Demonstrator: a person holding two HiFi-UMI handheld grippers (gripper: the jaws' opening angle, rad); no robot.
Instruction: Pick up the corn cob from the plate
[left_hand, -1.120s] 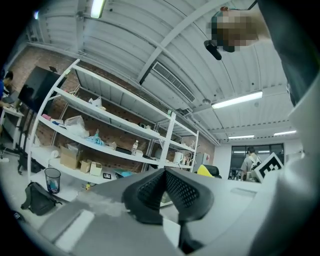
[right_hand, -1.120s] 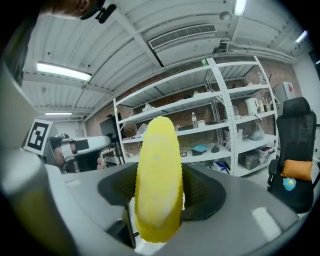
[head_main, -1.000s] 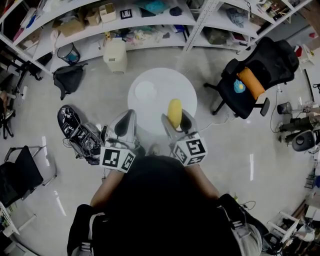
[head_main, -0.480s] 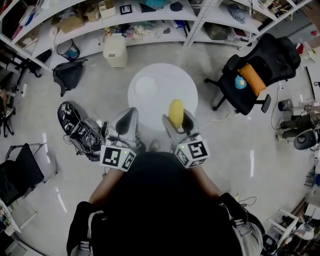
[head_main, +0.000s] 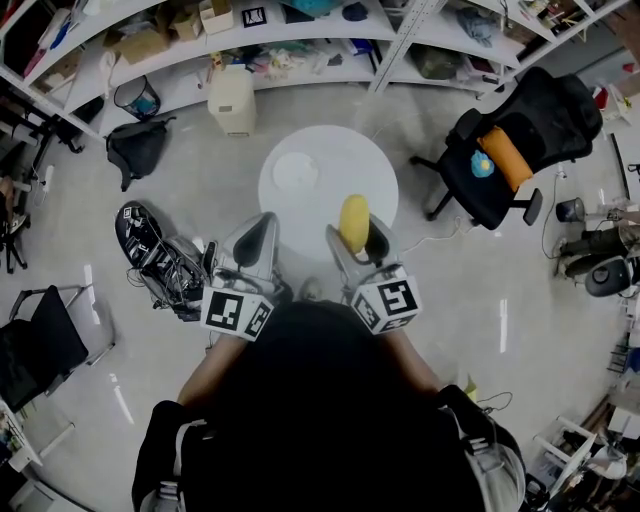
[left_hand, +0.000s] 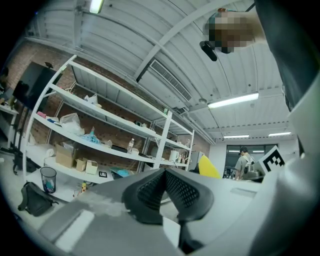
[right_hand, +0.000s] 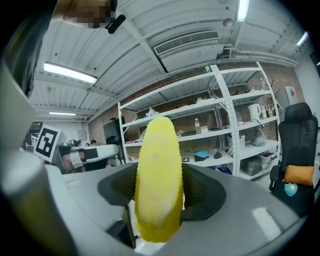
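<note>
A yellow corn cob (head_main: 353, 222) stands upright between the jaws of my right gripper (head_main: 353, 242), above the near edge of the round white table (head_main: 378, 165). In the right gripper view the corn cob (right_hand: 157, 175) fills the middle, and the right gripper (right_hand: 159, 195) is shut on its lower half. A white plate (head_main: 297, 172) lies bare on the table's left part. My left gripper (head_main: 255, 243) hangs beside the right one, apart from the table, its pads together and nothing held. The left gripper (left_hand: 164, 172) looks at the shelves, with the corn cob's tip (left_hand: 209, 167) off to the right.
A black office chair (head_main: 520, 140) with an orange cushion stands right of the table. Long white shelves (head_main: 250, 50) full of boxes curve along the back. On the floor are a white bin (head_main: 232, 105), a black bag (head_main: 138, 152) and black gear with cables (head_main: 150, 255).
</note>
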